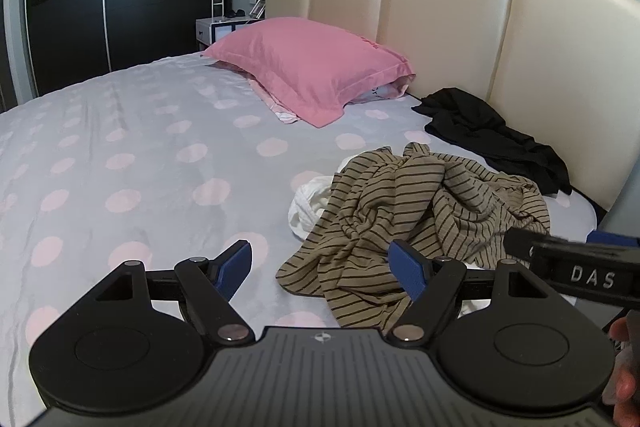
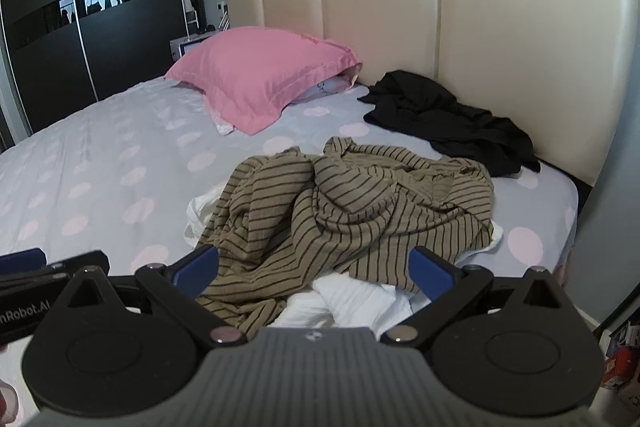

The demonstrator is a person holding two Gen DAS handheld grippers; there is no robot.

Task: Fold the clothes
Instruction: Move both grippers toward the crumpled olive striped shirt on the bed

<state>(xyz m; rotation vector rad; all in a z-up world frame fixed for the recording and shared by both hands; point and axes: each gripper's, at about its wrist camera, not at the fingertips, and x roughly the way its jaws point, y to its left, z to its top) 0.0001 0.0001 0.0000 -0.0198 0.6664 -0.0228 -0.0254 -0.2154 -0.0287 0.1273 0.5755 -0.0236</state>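
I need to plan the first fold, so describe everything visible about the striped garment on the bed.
The striped garment is tan-brown with thin dark horizontal stripes, in a soft, light-looking fabric. It lies crumpled in a loose heap on the polka-dot bedsheet, unfolded, with folds bunched toward the middle and one end trailing toward the cameras. It lies partly over a white garment, which shows at its left and near edges. The black garment near the headboard lies apart from it. Neither gripper touches it.

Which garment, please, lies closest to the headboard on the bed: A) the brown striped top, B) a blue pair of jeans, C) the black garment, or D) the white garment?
C: the black garment lies crumpled right at the foot of the cream headboard, while the striped top and the white garment beneath it lie nearer the camera.
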